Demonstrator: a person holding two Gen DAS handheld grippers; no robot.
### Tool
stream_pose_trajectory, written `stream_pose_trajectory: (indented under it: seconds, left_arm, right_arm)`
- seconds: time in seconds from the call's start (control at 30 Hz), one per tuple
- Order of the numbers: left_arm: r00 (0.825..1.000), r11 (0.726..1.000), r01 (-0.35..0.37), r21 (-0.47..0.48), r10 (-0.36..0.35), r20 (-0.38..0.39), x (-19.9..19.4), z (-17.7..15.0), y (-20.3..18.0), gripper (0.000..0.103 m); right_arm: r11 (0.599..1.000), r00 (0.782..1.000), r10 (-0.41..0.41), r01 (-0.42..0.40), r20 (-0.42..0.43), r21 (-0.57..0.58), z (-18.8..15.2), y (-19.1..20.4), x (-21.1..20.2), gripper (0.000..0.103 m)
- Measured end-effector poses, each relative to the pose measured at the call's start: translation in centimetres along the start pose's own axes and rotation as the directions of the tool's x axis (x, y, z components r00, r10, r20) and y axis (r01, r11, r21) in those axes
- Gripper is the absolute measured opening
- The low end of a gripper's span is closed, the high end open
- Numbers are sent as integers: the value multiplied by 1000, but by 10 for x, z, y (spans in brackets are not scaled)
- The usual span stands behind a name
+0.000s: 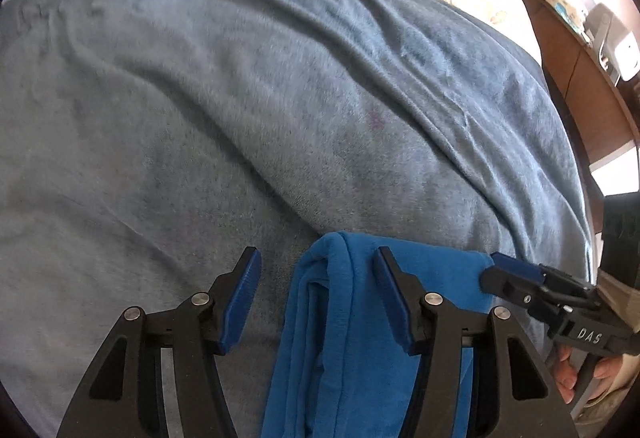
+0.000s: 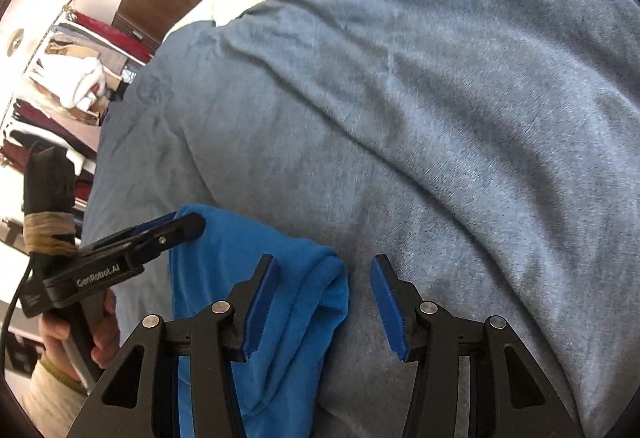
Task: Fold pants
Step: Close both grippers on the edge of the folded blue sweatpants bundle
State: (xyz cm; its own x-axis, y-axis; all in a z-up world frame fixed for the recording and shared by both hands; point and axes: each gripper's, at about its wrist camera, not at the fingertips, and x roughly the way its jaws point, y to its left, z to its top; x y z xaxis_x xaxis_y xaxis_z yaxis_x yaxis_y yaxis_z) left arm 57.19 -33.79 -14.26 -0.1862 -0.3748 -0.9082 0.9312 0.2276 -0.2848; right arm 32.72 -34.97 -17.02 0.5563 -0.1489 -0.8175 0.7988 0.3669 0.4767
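The bright blue folded pants (image 1: pixel 360 338) are soft matt knit cloth. Beneath them, the grey-blue bed blanket (image 1: pixel 240 98) looks brushed and fleecy, perhaps velour. The black grippers' fingers (image 2: pixel 260 310) are matt plastic with ribbed blue pads and shiny metal pins.

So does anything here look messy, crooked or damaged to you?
Nothing damaged or spilled. The bright blue folded pants lie in a fairly neat strip, though the layers at the near end bunch unevenly. The grey-blue fleece blanket underneath is rumpled into long diagonal creases and carries a faint pinkish mark.

Soft daylight, blown-out white glare at the side edges, slight motion blur, heavy fisheye vignetting.
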Motion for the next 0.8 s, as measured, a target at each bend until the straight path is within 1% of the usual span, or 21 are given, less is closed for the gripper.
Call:
stream_pose_trajectory:
  seconds: [0.07,0.17,0.27,0.33,0.67,0.73,0.77,0.8]
  left_arm:
    - [1000,1000,20,-5,-20,-11,6,0,2,55]
    - [997,998,65,-16,-66,-29,14,-1,7,47]
    - [994,995,101,-19,-101,-47,21,-1,6,43]
    - [993,995,97,1,-97,-59,27,-1,5,43]
    - [988,992,126,-9,-127,-91,48,0,13,47]
    - [988,992,128,-16,-129,-90,48,0,13,46]
    - [988,992,128,-18,-129,-89,49,1,12,43]
    - [987,991,131,-20,-133,-88,49,0,12,40]
  right_arm:
    - [1000,1000,-6,6,-3,-13,-1,1,3,50]
    - [1000,1000,-16,16,-7,-21,-1,1,8,50]
    - [999,1000,-20,20,-12,-29,-2,0,13,50]
    - [999,1000,-19,18,-17,-33,-2,-2,16,50]
    - [999,999,-19,18,-32,-38,-1,-7,28,50]
    - [999,999,-16,15,-35,-39,-1,-7,29,49]
    - [999,999,-14,13,-36,-41,-1,-7,30,49]
    - [999,999,-11,10,-36,-45,0,-7,30,45]
